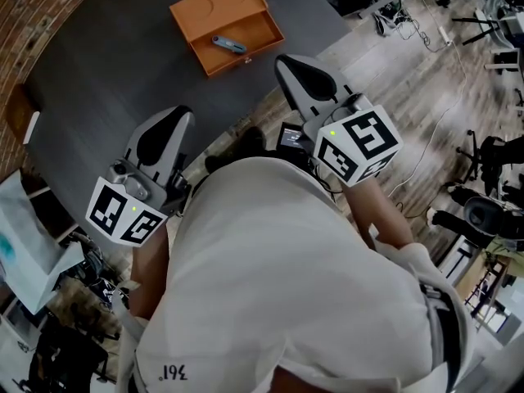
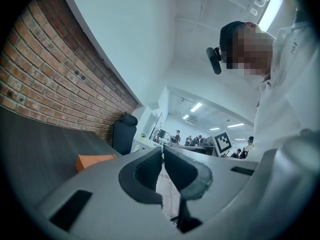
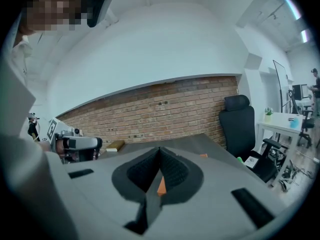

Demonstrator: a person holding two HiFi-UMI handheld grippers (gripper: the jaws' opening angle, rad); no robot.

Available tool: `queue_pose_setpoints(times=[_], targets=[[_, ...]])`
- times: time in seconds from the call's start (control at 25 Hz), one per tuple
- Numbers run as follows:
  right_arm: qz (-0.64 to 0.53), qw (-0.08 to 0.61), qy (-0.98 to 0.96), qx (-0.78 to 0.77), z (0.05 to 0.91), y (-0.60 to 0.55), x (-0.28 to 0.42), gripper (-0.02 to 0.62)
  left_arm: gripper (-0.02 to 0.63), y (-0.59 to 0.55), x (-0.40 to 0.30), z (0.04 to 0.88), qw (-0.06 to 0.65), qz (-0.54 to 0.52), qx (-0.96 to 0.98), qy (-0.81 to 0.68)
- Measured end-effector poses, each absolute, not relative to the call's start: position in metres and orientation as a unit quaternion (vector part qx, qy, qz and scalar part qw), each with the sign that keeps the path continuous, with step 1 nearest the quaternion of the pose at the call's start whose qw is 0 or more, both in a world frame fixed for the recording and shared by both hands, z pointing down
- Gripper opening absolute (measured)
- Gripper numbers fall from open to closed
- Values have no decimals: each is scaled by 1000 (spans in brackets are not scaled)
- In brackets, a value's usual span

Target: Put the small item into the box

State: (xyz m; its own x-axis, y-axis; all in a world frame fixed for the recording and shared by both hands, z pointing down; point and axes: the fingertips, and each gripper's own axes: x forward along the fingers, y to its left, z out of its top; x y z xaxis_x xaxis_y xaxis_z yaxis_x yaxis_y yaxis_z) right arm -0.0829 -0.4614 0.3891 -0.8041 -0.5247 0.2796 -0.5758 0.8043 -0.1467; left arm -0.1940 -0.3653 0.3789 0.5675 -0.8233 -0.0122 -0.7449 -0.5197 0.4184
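Small item (image 1: 229, 44), a slim grey-blue oblong with a duller grey end, lies at a slant inside the lower tray of the orange box (image 1: 196, 15), near the top centre of the head view. The box stands open: a shallow rectangular tray with thin upright walls, and behind it a flat lid panel pressed with two faint round outlines. Its surface looks smooth and matte. It sits on a dark grey, finely grained table (image 1: 106, 80) whose curved edge meets a red brick wall (image 1: 33, 15) at the upper left and a pale wood-look floor (image 1: 393, 80) at the right. Both grippers hang well short of the box, over the table's near edge. The left gripper (image 1: 174, 115), a smooth light-grey plastic shell with dark ribbed pads, is at the middle left; the right gripper (image 1: 288, 62) is at the centre, closer to the box. Each carries a white cube with black square markers. In the left gripper view the left gripper (image 2: 162, 150) has its pads meeting at the tips with nothing between them, and a corner of the box (image 2: 95, 160) shows at the lower left. In the right gripper view the right gripper (image 3: 160, 150) is closed and empty, a sliver of orange showing through the slit below the tips.
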Motion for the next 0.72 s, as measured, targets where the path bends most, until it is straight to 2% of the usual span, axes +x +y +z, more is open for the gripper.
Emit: queue_pose_setpoints(times=[0.72], targets=[[107, 120, -934, 320, 387, -484, -68, 12, 25, -374, -192, 379, 193, -110, 867, -447]])
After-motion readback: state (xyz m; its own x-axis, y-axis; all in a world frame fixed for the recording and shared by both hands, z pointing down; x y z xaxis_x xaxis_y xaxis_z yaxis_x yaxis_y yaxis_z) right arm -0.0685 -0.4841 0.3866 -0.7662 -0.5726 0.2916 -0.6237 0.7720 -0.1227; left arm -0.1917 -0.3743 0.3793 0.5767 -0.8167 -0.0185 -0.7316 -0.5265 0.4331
